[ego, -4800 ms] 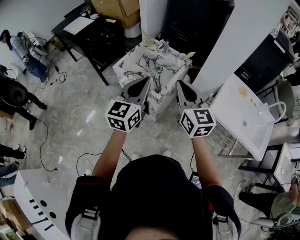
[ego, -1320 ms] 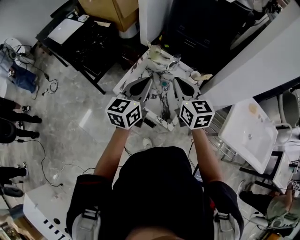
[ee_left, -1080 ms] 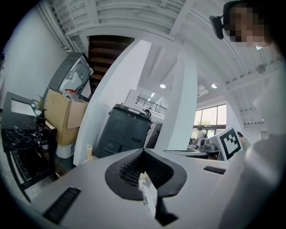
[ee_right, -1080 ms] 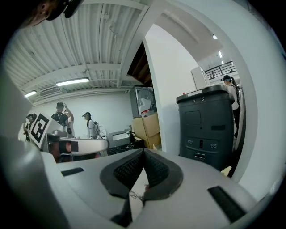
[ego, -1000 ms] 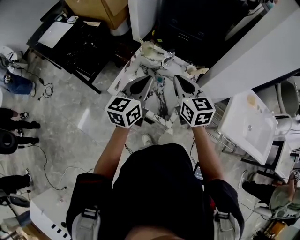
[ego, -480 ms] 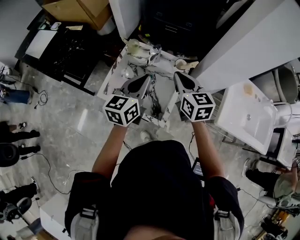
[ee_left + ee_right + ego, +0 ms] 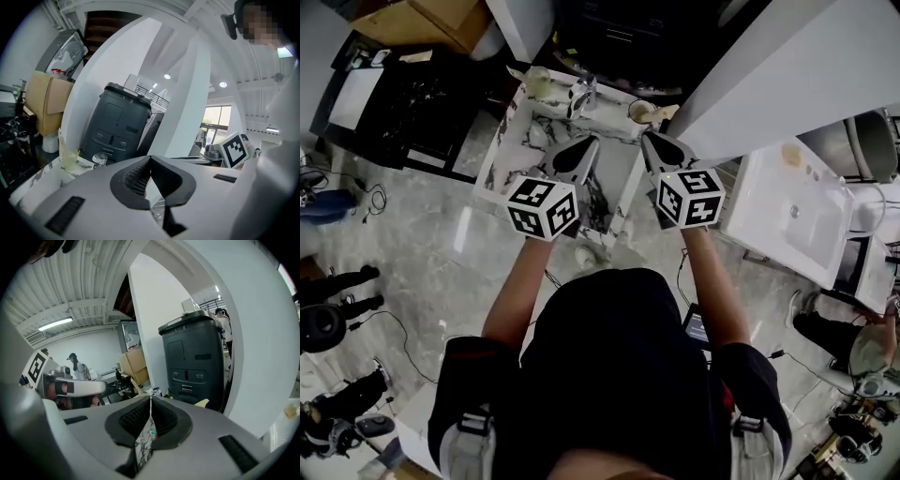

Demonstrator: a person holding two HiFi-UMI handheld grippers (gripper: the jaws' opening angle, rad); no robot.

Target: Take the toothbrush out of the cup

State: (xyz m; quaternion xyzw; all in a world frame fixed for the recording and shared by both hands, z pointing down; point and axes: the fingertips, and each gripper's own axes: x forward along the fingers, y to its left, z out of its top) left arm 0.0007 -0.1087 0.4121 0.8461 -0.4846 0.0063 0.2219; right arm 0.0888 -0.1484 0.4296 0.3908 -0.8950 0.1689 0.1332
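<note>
Evidently left hand-held gripper [image 7: 591,142] and right hand-held gripper [image 7: 645,138] were both pressed together, empty. Cup [image 7: 536,84] sat at far corner of bench [image 7: 508,136], 11 o'clock from left one. Toothbrush [image 7: 60,142] stood near-upright inside. Left looked nearer.

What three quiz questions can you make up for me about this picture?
1. True or false: the left gripper and the right gripper are both shut and hold nothing.
2. What stands behind the marble table? A) a dark grey cabinet B) a red sofa C) a fish tank
3. Is either gripper touching the pale cup at the table's far edge?
Key: 1 true; 2 A; 3 no, both hover short of it.
</note>
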